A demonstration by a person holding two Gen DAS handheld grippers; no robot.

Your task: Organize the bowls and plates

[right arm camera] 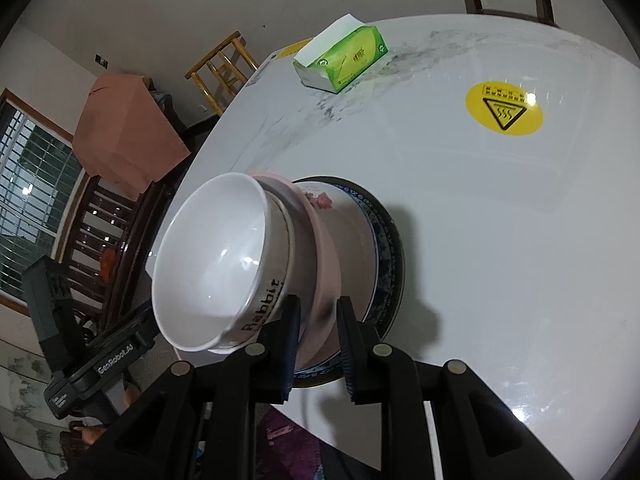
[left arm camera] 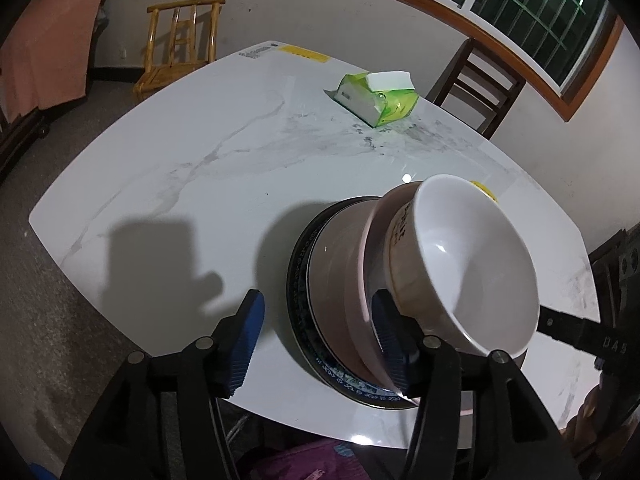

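Note:
A stack stands near the table's front edge: a dark blue-patterned plate (left arm camera: 298, 280) at the bottom, a pink bowl (left arm camera: 344, 264) on it, and a white "Rabbit" bowl (left arm camera: 472, 256) nested on top. My left gripper (left arm camera: 318, 344) is open, its jaws either side of the stack's near rim, the left finger clear of it. In the right wrist view the same plate (right arm camera: 390, 248), pink bowl (right arm camera: 324, 248) and white bowl (right arm camera: 212, 256) show. My right gripper (right arm camera: 318, 340) has its jaws around the pink bowl's rim with a small gap visible.
A green tissue box (left arm camera: 378, 98) lies at the far side of the white marble table (left arm camera: 200, 168). A yellow heat-warning sticker (right arm camera: 504, 109) is on the table (right arm camera: 500, 260). Wooden chairs (left arm camera: 180, 44) stand around it. The other gripper's body (right arm camera: 96, 364) is at left.

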